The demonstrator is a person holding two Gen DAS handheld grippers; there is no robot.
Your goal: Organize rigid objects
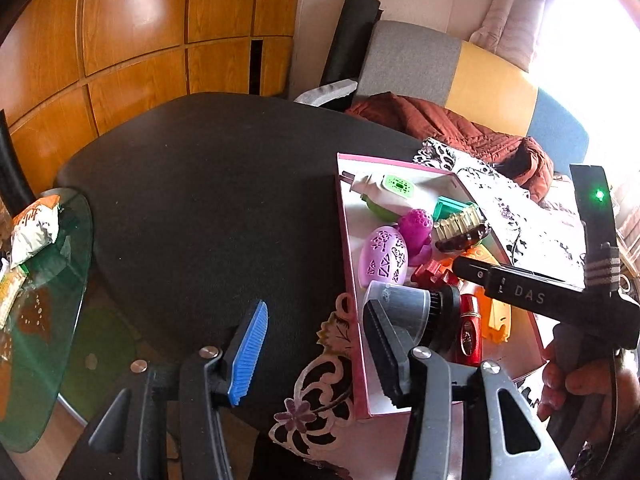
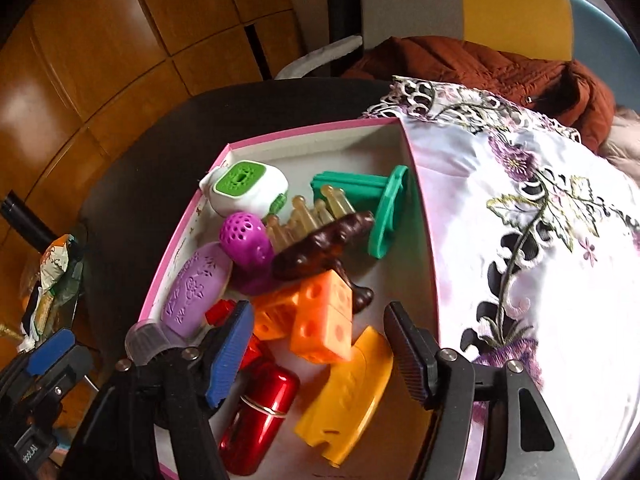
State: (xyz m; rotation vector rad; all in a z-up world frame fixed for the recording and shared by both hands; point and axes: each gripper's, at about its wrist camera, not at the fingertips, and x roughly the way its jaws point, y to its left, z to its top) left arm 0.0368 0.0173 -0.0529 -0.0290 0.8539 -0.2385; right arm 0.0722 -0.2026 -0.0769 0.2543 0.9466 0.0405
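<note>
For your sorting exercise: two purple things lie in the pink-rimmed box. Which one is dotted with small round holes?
The darker magenta ball-shaped one: its dome is peppered with round holes. The pale lilac oval case beside it carries cut-out patterns instead.

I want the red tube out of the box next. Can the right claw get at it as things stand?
Probably yes. The right claw hangs open just above the box, and the red tube lies uncovered below its blue finger; only the orange blocks crowd one side.

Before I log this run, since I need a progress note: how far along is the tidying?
Mostly done: the pink-rimmed box already holds the red metallic case, orange cheese blocks, purple egg-shaped case and more. In hand: nothing; both left tongs and right tongs stand open. Left: no loose items visible on the dark table.
</note>
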